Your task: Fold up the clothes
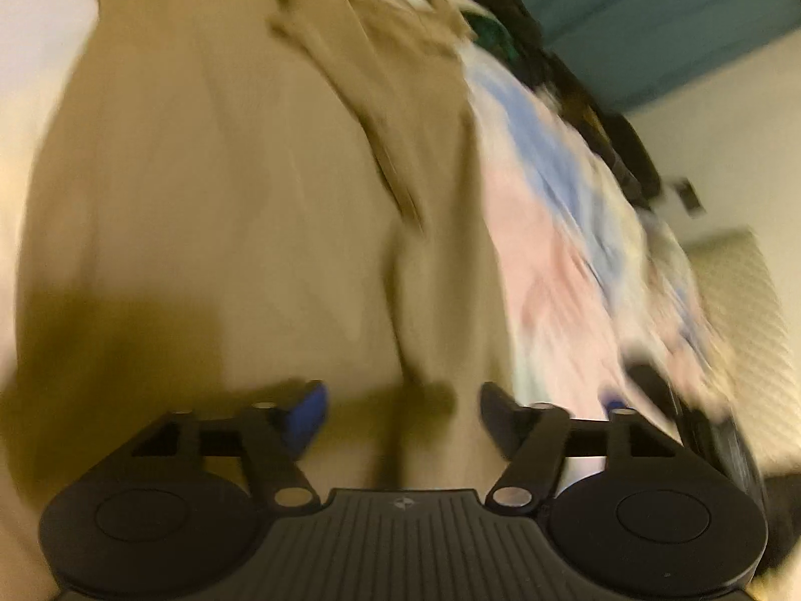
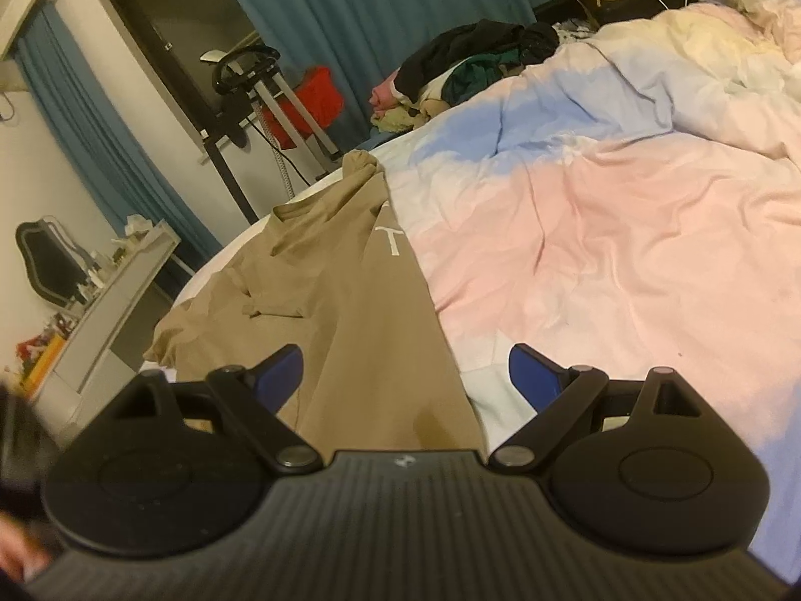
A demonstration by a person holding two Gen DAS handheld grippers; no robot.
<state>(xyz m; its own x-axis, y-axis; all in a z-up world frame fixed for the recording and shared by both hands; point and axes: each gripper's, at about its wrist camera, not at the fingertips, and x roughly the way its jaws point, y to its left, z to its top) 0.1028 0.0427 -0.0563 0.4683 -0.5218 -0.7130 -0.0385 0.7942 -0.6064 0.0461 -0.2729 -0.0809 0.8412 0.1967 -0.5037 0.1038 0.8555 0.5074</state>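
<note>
A tan shirt (image 2: 330, 290) with a white letter print lies spread on the bed, partly crumpled at its far end. In the left wrist view the tan shirt (image 1: 225, 200) fills most of the blurred frame. My left gripper (image 1: 403, 405) is open, close above the shirt, with nothing between its fingers. My right gripper (image 2: 405, 375) is open over the shirt's near right edge, where it meets the pink and blue duvet (image 2: 601, 225). Its fingers hold nothing.
A pile of dark, green and pink clothes (image 2: 465, 70) lies at the far side of the bed. Teal curtains (image 2: 375, 5), an exercise machine (image 2: 260, 95) and a white dresser (image 2: 110, 295) stand beyond the bed's left edge.
</note>
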